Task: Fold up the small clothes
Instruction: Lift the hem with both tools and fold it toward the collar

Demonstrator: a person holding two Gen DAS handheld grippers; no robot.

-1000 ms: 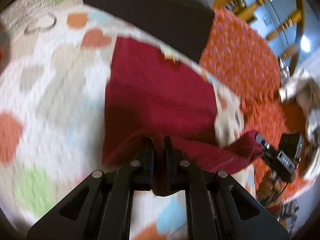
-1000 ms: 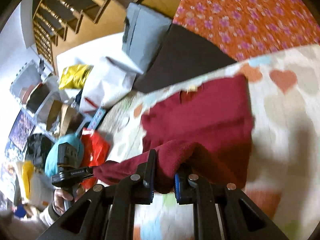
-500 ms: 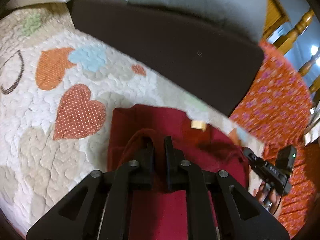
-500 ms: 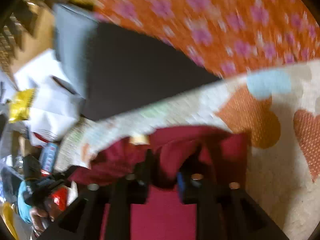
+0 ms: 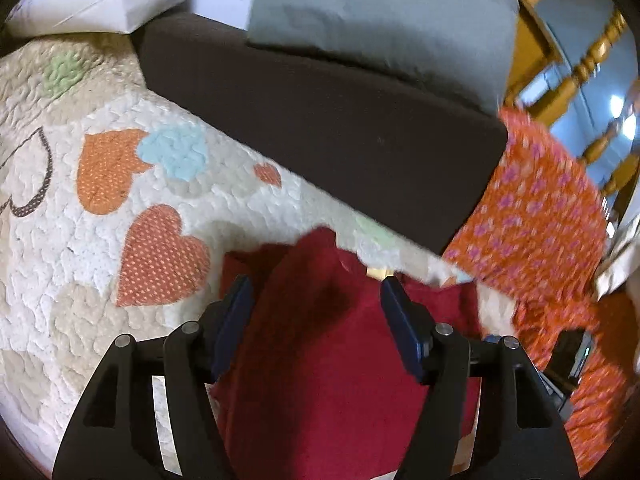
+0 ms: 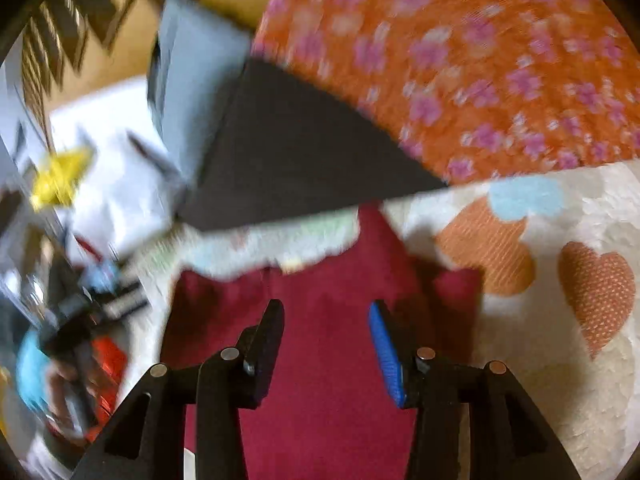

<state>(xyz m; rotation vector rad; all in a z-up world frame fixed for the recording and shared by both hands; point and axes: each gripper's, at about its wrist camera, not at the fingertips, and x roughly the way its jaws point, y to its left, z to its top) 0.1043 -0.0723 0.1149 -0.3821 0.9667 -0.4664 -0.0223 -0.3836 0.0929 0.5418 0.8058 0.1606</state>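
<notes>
A dark red garment [image 5: 328,344] lies folded over on a cream quilt [image 5: 80,288] printed with orange, blue and green hearts, its top edge close to a dark brown cushion [image 5: 340,128] at the far side. The left gripper [image 5: 316,300] hangs just above the cloth with its jaws opening; the 2 pads stand wide of a raised fold that runs between them, and neither pad presses on it. The right gripper [image 6: 326,320] sits over the same garment [image 6: 328,360], its jaws also opening, the blue pad and the black one apart with only flat red cloth showing below the gap. A small tan label [image 5: 378,272] shows at the garment's far edge. Behind the brown cushion rests a grey pillow [image 5: 380,12], and an orange cloth with pink flowers [image 5: 540,208] spreads off to one side.
</notes>
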